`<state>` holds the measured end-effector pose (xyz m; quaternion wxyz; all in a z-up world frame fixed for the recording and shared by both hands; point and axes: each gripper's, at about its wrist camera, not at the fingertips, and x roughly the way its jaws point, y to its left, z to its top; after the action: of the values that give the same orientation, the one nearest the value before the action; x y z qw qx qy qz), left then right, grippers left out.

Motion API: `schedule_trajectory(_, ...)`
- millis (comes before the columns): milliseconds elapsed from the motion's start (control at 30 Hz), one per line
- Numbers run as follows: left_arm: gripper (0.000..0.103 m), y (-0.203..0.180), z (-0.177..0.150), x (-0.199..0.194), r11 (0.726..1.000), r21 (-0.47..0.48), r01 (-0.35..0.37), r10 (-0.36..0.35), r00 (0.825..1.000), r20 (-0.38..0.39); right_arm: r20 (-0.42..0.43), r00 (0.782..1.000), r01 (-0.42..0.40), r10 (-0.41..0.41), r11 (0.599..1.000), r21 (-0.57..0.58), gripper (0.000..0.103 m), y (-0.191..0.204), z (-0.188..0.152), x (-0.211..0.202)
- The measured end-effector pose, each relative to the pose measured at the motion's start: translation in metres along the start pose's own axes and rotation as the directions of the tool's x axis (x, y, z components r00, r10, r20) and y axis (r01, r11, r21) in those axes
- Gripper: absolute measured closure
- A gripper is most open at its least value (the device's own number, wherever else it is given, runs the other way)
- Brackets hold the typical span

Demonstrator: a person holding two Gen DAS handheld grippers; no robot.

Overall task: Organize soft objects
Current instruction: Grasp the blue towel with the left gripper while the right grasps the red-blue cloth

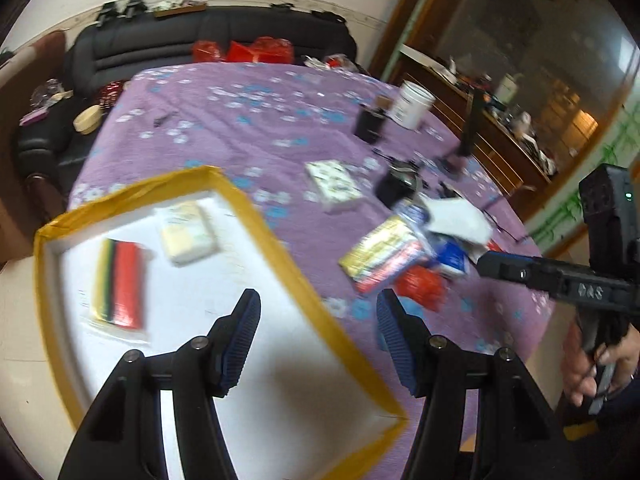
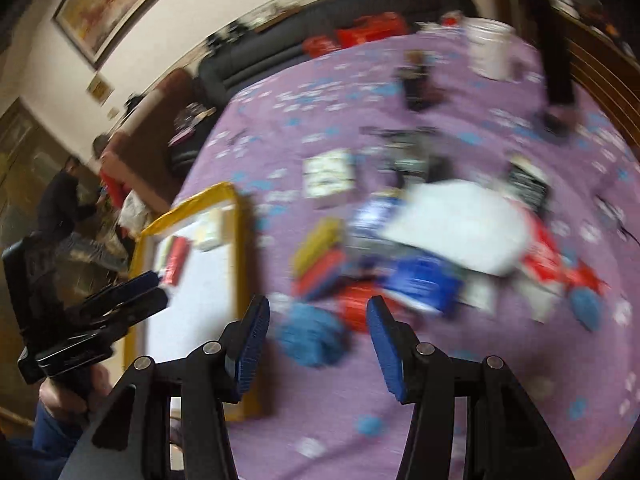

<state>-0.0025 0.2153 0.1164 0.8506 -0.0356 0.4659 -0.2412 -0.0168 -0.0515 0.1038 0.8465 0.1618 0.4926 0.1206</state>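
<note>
A white box (image 1: 224, 360) with a yellow-taped rim sits on the purple flowered tablecloth (image 1: 248, 128); it shows at the left in the right wrist view (image 2: 208, 280). Inside lie a striped red, black and yellow pack (image 1: 120, 284) and a pale tissue pack (image 1: 188, 232). A pile of soft packs (image 1: 416, 248) lies right of the box: a yellow-red pack (image 2: 320, 256), a blue pack (image 2: 420, 280), a white cloth (image 2: 460, 224) and a blue fluffy item (image 2: 312, 336). My left gripper (image 1: 318, 316) is open over the box's right rim. My right gripper (image 2: 318, 332) is open and empty, above the blue fluffy item.
A patterned tissue pack (image 1: 334, 184) lies mid-table. A white tub (image 1: 412, 104) and a dark container (image 1: 370, 124) stand at the far right. A black sofa (image 1: 208, 40) with red bags is behind the table. A wooden cabinet (image 1: 500, 132) is on the right.
</note>
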Motion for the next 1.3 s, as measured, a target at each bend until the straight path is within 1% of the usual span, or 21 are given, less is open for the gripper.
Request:
schedule_trajectory(100,0.041,-0.025,-0.004,0.010,0.999,0.024,0.025,-0.025,0.999,-0.028,0.029,0.997,0.068,-0.068,0.997,0.026,0.048,-0.041,-0.004,-0.016)
schedule_trajectory(167,0.030,-0.043,-0.006,0.022,0.999,0.036,0.030,-0.028,0.998,-0.056,0.028,0.997,0.076,-0.078,0.995,0.063,0.048,-0.069,-0.005,-0.023)
schedule_trajectory(233,0.029,-0.059,-0.008,0.036,0.998,0.048,0.030,-0.025,0.996,-0.087,0.026,0.996,0.085,-0.087,0.992,0.088,0.048,-0.091,-0.007,-0.029)
schedule_trajectory(333,0.029,-0.081,-0.009,0.057,0.997,0.082,0.015,-0.004,0.992,-0.130,0.041,0.996,0.074,-0.078,0.991,0.107,0.048,-0.120,-0.011,-0.040)
schedule_trajectory(400,0.029,-0.094,-0.012,0.079,0.994,0.104,-0.027,0.045,0.983,-0.177,0.048,0.995,0.077,-0.082,0.992,0.101,0.048,-0.133,-0.011,-0.045)
schedule_trajectory(433,0.029,-0.097,-0.012,0.085,0.993,0.112,-0.035,0.056,0.980,-0.191,0.052,0.995,0.084,-0.089,0.992,0.093,0.048,-0.141,-0.011,-0.048)
schedule_trajectory(500,0.029,-0.105,-0.015,0.098,0.988,0.141,-0.070,0.097,0.975,-0.199,0.063,0.993,0.090,-0.095,0.993,0.077,0.048,-0.152,-0.009,-0.054)
schedule_trajectory(567,0.029,-0.106,-0.016,0.115,0.982,0.140,-0.128,0.158,0.960,-0.232,0.066,0.993,0.092,-0.096,0.994,0.066,0.048,-0.161,-0.009,-0.056)
schedule_trajectory(600,0.029,-0.106,-0.017,0.120,0.981,0.135,-0.142,0.171,0.955,-0.241,0.062,0.993,0.097,-0.101,0.994,0.058,0.048,-0.166,-0.008,-0.055)
schedule_trajectory(633,0.035,-0.105,-0.017,0.126,0.978,0.132,-0.163,0.192,0.951,-0.243,0.057,0.993,0.100,-0.103,0.994,0.045,0.046,-0.172,-0.007,-0.054)
schedule_trajectory(667,0.051,-0.105,-0.019,0.132,0.971,0.139,-0.194,0.224,0.941,-0.253,0.050,0.993,0.101,-0.102,0.994,0.035,0.044,-0.175,-0.006,-0.051)
schedule_trajectory(700,0.059,-0.104,-0.020,0.136,0.967,0.142,-0.212,0.244,0.932,-0.268,0.040,0.994,0.105,-0.105,0.994,0.024,0.042,-0.178,-0.005,-0.048)
schedule_trajectory(733,0.060,-0.104,-0.021,0.139,0.968,0.133,-0.215,0.245,0.927,-0.283,0.029,0.993,0.114,-0.114,0.993,0.007,0.042,-0.183,-0.005,-0.044)
schedule_trajectory(833,0.062,-0.106,-0.024,0.140,0.964,0.114,-0.241,0.263,0.928,-0.264,0.003,0.991,0.132,-0.132,0.991,-0.030,0.042,-0.193,-0.002,-0.033)
schedule_trajectory(933,0.064,-0.109,-0.024,0.134,0.965,0.095,-0.243,0.259,0.932,-0.253,-0.014,0.990,0.137,-0.137,0.990,-0.032,0.042,-0.204,0.001,-0.023)
schedule_trajectory(1033,0.064,-0.116,-0.021,0.125,0.967,0.084,-0.242,0.255,0.940,-0.225,-0.047,0.987,0.153,-0.156,0.986,-0.060,0.042,-0.211,0.005,-0.010)
schedule_trajectory(1133,0.064,-0.120,-0.016,0.109,0.974,0.036,-0.225,0.227,0.954,-0.196,-0.072,0.988,0.133,-0.139,0.988,-0.078,0.043,-0.214,0.006,0.001)
schedule_trajectory(1167,0.064,-0.121,-0.013,0.106,0.974,0.027,-0.224,0.225,0.956,-0.190,-0.076,0.987,0.134,-0.141,0.987,-0.093,0.045,-0.213,0.007,0.005)
schedule_trajectory(1200,0.064,-0.123,-0.011,0.103,0.974,0.020,-0.226,0.226,0.957,-0.182,-0.077,0.988,0.127,-0.135,0.987,-0.102,0.053,-0.212,0.007,0.006)
schedule_trajectory(1233,0.064,-0.123,-0.009,0.098,0.974,0.014,-0.227,0.226,0.959,-0.173,-0.085,0.988,0.115,-0.125,0.986,-0.118,0.064,-0.210,0.007,0.009)
schedule_trajectory(1300,0.064,-0.125,-0.005,0.089,0.974,-0.004,-0.226,0.223,0.962,-0.155,-0.095,0.986,0.120,-0.134,0.983,-0.140,0.068,-0.208,0.005,0.013)
